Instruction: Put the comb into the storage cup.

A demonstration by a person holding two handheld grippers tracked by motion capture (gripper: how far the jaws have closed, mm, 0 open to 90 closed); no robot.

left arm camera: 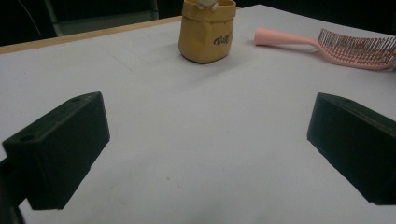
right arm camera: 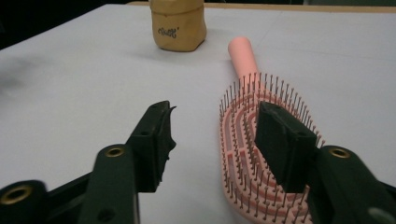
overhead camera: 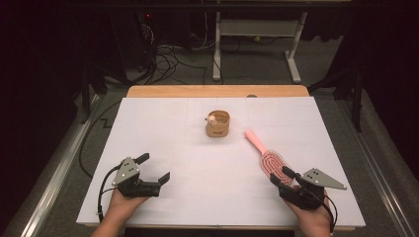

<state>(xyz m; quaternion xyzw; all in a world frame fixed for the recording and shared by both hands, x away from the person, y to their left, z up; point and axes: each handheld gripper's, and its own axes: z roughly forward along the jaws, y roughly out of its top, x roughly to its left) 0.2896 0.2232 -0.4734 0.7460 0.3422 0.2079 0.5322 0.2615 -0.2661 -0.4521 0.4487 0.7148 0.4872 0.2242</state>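
The right claw (right arm camera: 212, 140) stands half spread at the hairbrush (right arm camera: 261, 154) head, gripping nothing; the brush's handle points away toward the pouch (right arm camera: 178, 24); the left claw (overhead camera: 153, 168), spread wide, is well apart from the brush.

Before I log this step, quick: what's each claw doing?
Left claw: open, nothing between its jaws, over bare table.
Right claw: open, holding nothing; one jaw over the pink hairbrush bristles.

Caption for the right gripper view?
Open right gripper poised over a pink hairbrush, tan pouch behind.
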